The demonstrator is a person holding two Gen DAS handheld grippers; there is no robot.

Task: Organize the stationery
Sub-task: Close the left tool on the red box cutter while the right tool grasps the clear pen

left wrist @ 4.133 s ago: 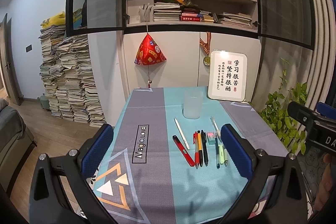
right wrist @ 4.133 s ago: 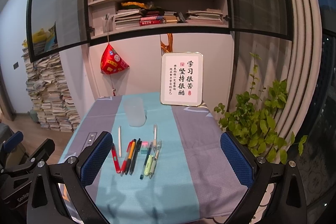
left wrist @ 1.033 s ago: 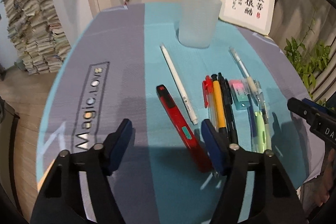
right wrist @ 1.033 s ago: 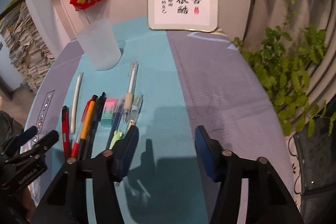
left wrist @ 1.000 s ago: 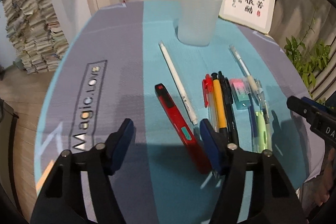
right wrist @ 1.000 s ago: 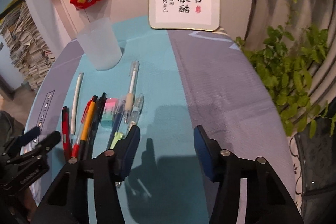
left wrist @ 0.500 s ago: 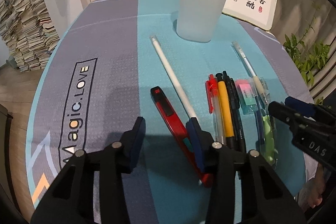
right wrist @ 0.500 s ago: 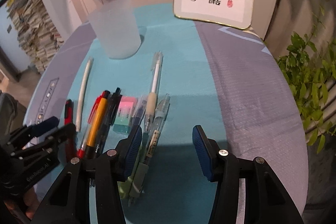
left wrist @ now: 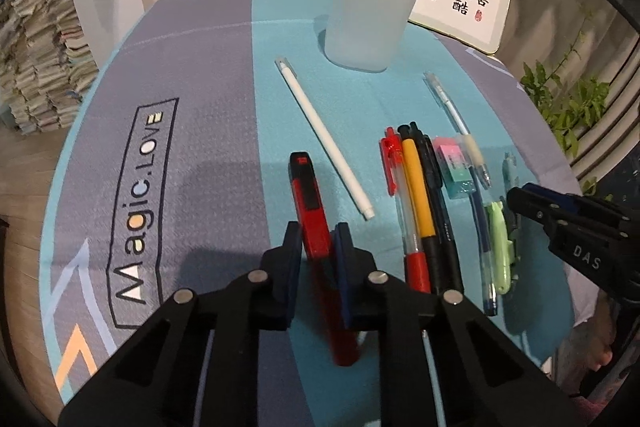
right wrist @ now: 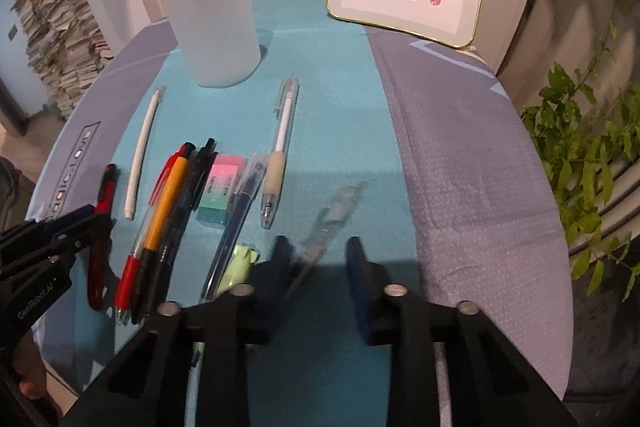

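1. Bottom centre, left wrist view: left gripper (left wrist: 316, 241) jaws have just been closing and clamp the red utility knife (left wrist: 308, 195).
2. Frosted cup (left wrist: 370, 21) stands upper centre; white pen (left wrist: 324, 141) lies just right of the knife.
3. Right gripper (right wrist: 318, 251) jaws have just been closing but stand apart around the blurred clear pen (right wrist: 332, 223); green pen (right wrist: 240, 263) crowds its left finger.

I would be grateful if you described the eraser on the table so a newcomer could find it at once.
Start at the frosted cup at the back of the teal cloth, then come forward to the row of pens. The eraser lies among them, right of the black pen: the only short block, pink fading to mint green.
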